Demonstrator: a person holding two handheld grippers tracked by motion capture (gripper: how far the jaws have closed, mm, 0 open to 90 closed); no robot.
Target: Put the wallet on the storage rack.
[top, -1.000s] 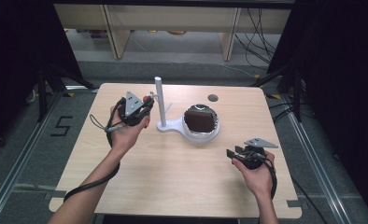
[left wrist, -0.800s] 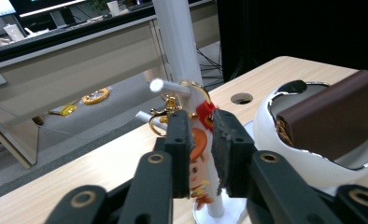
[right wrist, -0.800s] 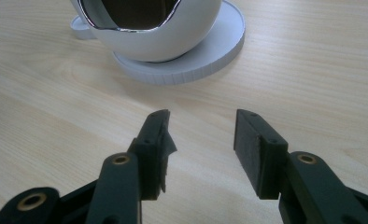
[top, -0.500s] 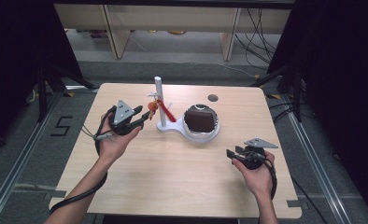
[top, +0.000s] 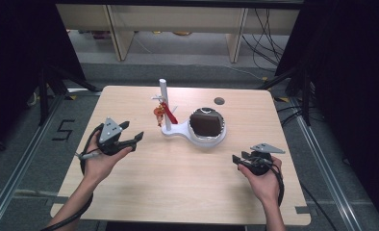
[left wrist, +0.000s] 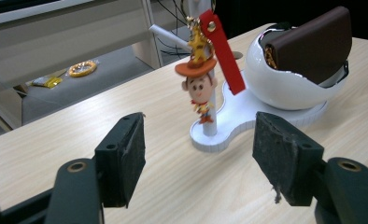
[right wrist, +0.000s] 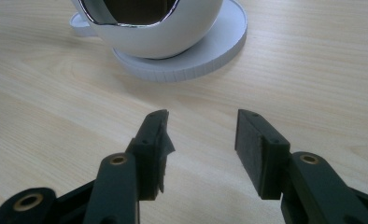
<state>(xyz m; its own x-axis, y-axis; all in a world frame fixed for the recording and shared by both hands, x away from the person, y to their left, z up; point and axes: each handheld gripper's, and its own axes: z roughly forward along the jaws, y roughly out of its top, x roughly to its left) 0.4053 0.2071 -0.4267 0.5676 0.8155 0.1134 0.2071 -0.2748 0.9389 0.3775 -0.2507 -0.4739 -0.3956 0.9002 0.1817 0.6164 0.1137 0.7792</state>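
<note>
A white stand (top: 178, 130) with a hung keychain is set mid-table, both grippers kept clear of it.

On the wooden table (top: 178, 192), the stand is formed of a flat base, an upright post and a bowl (left wrist: 289, 79); a brown wallet (left wrist: 313, 44) is leaned inside the bowl. A cowboy figure keychain (left wrist: 200, 86) with a red strap (left wrist: 225, 51) is hung against the post. The left gripper (left wrist: 198, 161) is held with jaws spread wide, empty, facing the keychain. The right gripper (right wrist: 201, 140) is held parted, empty, near the bowl's base.
</note>
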